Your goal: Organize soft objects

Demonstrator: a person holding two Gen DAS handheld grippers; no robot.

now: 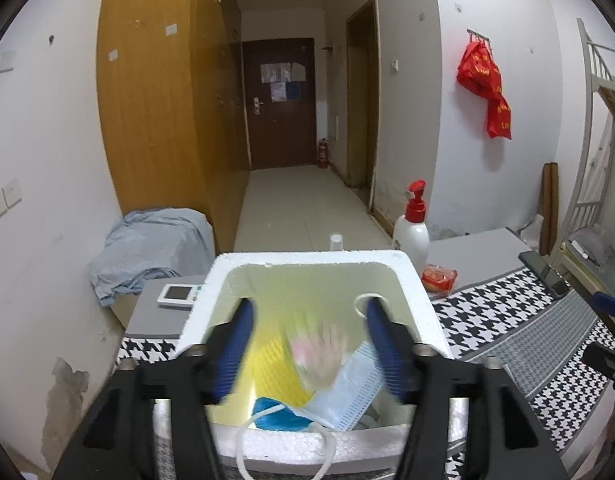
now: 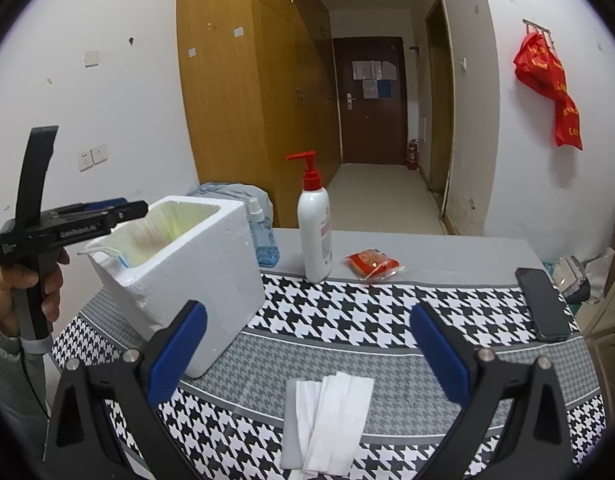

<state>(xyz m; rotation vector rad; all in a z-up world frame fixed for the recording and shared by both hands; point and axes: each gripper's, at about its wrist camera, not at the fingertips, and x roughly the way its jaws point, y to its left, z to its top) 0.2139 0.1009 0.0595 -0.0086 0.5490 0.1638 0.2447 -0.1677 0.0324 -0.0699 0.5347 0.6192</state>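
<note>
Tissues (image 2: 327,420) lie between the spread right gripper (image 2: 307,356), foam box (image 2: 179,264) beside; left gripper (image 1: 309,344) gapes over it.

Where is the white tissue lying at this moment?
In the right wrist view the tissue lies on the checked cloth, low in the middle, between the open right tool's fingers and just right of the foam box.
</note>
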